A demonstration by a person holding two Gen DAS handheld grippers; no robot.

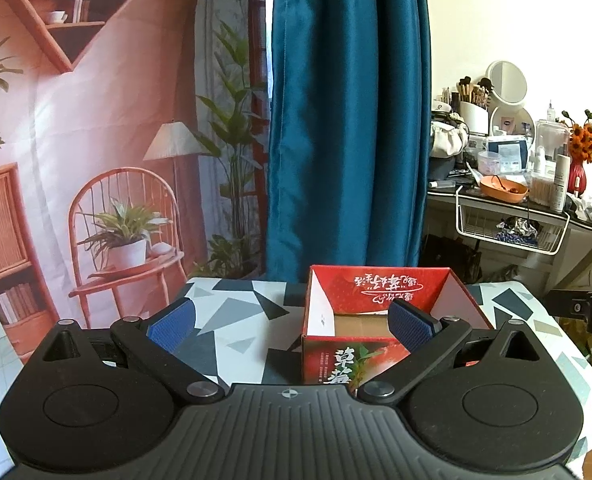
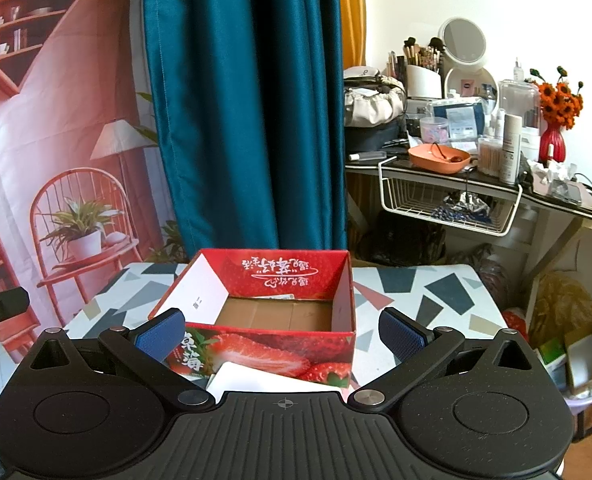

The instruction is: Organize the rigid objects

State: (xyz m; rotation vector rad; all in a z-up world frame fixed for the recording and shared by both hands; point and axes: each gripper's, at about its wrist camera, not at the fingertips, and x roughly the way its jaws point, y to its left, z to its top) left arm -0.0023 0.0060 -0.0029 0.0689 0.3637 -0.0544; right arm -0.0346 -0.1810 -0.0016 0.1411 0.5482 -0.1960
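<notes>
An open red strawberry-print cardboard box [image 1: 376,292] stands on the patterned table [image 1: 235,312]; its brown floor looks bare. My left gripper [image 1: 291,326] is open and empty, just in front of and left of the box, its right pad [image 1: 410,326] over the box's near rim. In the right wrist view the same box [image 2: 279,280] is straight ahead. My right gripper [image 2: 281,336] is open and empty, its pads flanking the box's front wall. A flat white object [image 2: 263,378] lies on the table against the box front, partly hidden under my gripper.
A teal curtain [image 1: 348,120] hangs behind the table. A cluttered vanity desk [image 2: 476,172] with a wire basket [image 2: 448,204] stands at the right. Bags and a bin of boxes [image 2: 576,360] sit on the floor right of the table. The other gripper shows at the frame edge [image 1: 584,308].
</notes>
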